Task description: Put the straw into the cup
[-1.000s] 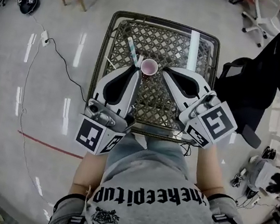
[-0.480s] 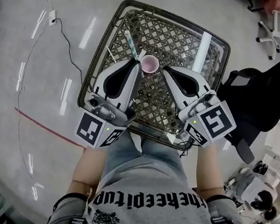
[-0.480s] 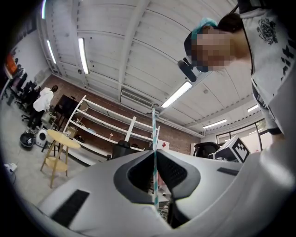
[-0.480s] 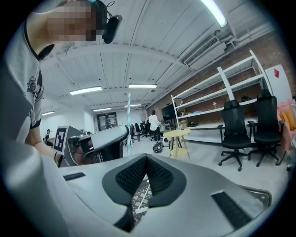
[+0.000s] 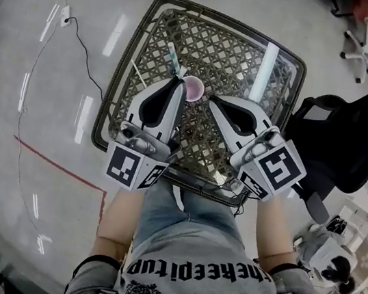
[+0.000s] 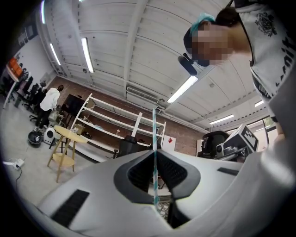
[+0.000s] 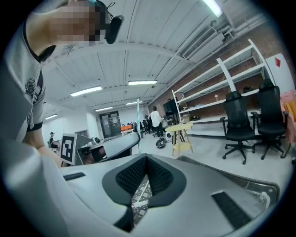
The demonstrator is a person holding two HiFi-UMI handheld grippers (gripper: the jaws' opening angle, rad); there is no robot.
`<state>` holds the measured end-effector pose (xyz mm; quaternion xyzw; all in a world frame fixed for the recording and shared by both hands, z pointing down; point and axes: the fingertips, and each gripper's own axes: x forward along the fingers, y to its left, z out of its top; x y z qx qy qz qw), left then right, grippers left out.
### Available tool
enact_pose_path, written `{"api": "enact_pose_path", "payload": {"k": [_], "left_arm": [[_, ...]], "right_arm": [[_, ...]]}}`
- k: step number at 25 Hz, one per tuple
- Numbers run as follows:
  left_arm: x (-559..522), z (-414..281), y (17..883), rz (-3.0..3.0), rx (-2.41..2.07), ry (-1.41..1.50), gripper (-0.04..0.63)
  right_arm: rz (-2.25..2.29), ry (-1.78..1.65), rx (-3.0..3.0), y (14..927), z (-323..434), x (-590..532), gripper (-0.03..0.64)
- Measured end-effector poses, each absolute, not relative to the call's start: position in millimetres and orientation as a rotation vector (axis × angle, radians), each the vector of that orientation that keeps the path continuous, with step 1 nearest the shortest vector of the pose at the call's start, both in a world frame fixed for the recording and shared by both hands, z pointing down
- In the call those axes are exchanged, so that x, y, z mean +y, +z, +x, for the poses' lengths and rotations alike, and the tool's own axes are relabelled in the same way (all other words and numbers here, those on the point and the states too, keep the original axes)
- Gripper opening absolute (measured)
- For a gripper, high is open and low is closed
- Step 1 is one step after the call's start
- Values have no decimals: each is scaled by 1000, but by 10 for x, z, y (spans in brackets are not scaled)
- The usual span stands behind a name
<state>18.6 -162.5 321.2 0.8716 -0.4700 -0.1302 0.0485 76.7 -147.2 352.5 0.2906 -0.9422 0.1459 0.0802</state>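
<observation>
The right gripper (image 5: 211, 99), closed on nothing, sits just beside the pink cup (image 5: 192, 89) on the lattice tabletop (image 5: 240, 55). The left gripper (image 5: 179, 80) pinches the striped straw (image 5: 173, 58), which is not yet inside. Next, I judge, aim its lower end over the cup's mouth and lower it.

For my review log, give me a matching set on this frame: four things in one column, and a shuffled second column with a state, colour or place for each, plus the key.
Things:
1. straw
2. cup
3. right gripper
4. table

Descriptions:
A. shut, with nothing between its jaws
B. woven lattice top
C. pink, standing open-side up near both gripper tips
D. pinched between the jaws of the left gripper, not yet in the cup

Pairs: 1-D, 2-C, 3-A, 4-B
</observation>
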Motion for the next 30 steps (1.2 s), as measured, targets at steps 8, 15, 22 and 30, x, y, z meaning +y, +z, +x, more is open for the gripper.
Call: {"api": "enact_pose_path", "payload": {"k": [8, 15, 22, 30], "left_arm": [[-1791, 208, 3731, 2622, -1473, -340, 52], [-1896, 231, 4076, 2572, -1491, -311, 54], [-1931, 212, 4397, 2523, -1534, -258, 52], [-1953, 194, 4758, 2489, -1595, -135, 54]], "right_arm": [[852, 476, -2799, 3791, 805, -1512, 11], [852, 504, -2777, 3955, 854, -1518, 11], [855, 532, -2768, 4086, 901, -1485, 12], [845, 563, -2762, 4203, 914, -1454, 12]]}}
